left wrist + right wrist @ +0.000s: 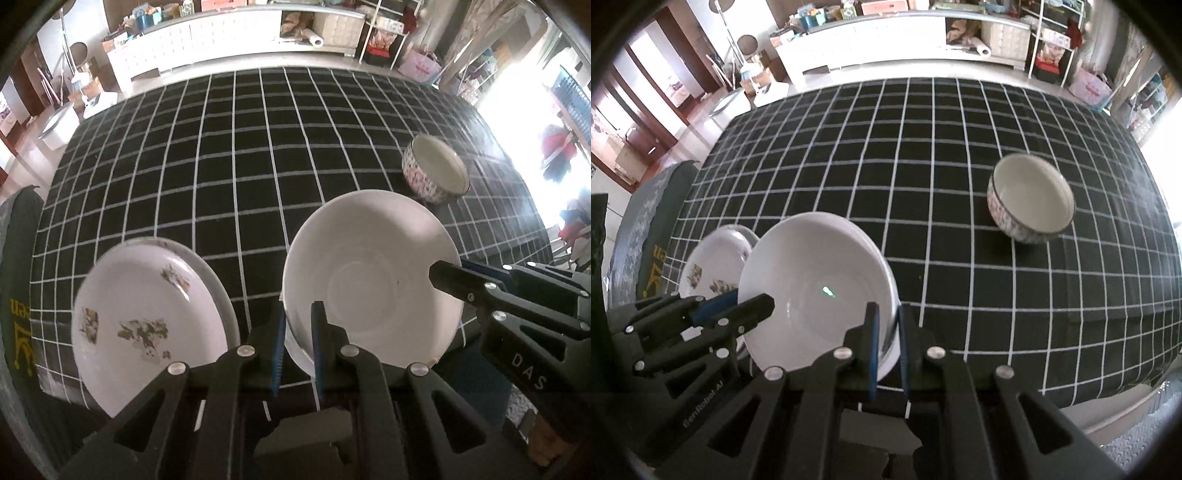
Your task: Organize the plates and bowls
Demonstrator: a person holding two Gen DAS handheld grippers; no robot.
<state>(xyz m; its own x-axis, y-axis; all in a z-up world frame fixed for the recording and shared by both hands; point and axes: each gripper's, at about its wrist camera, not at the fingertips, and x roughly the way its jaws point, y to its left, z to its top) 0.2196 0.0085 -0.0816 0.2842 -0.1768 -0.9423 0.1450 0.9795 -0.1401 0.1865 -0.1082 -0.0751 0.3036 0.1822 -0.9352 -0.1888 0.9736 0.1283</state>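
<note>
A plain white bowl (369, 280) is held tilted above the near edge of the checked table. My left gripper (298, 314) is shut on its left rim. My right gripper (886, 317) is shut on its right rim, and the bowl shows in the right wrist view (816, 288) too. A white plate with leaf prints (147, 317) lies at the near left, also seen in the right wrist view (713, 269). A small patterned bowl (436, 168) stands upright at the far right, also in the right wrist view (1030, 197).
The table carries a black cloth with a white grid (240, 155). A dark chair back with yellow print (18, 325) stands at the left edge. White cabinets (221, 33) and shelves line the far wall.
</note>
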